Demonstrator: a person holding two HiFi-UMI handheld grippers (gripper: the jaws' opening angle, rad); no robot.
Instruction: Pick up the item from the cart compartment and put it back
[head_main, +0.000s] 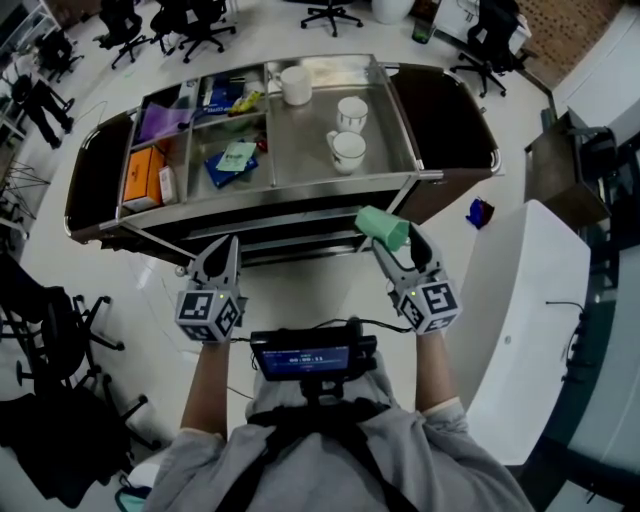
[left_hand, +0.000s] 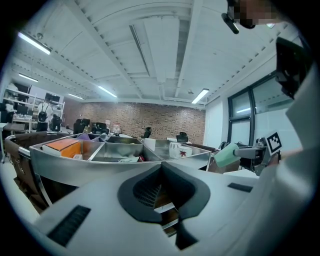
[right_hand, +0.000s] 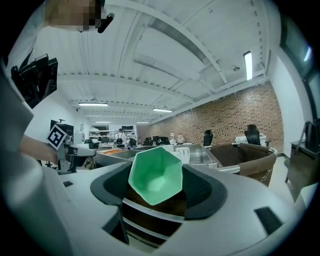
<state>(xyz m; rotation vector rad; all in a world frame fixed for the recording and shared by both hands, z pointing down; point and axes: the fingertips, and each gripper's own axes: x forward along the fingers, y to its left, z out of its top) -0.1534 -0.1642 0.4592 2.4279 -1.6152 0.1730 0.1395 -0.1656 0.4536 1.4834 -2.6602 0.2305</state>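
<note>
A steel cart (head_main: 300, 186) with several compartments stands in front of me. My right gripper (head_main: 397, 241) is shut on a pale green faceted cup (head_main: 383, 227), held on its side just in front of the cart's near edge. In the right gripper view the green cup (right_hand: 156, 175) sits between the dark pads with its open mouth facing the camera, the right gripper (right_hand: 157, 189) closed around it. My left gripper (head_main: 222, 246) hangs shut and empty near the cart's front left; its own view shows the left gripper (left_hand: 160, 189) with nothing in it and the green cup (left_hand: 226, 155) off to the right.
The cart's large right compartment holds two white cups (head_main: 348, 150) and a white mug (head_main: 296, 85). The middle one holds blue packets (head_main: 230, 162); the left ones hold an orange box (head_main: 143, 176) and a purple bag (head_main: 163, 120). A white table (head_main: 520, 330) stands at right, office chairs (head_main: 60, 340) around.
</note>
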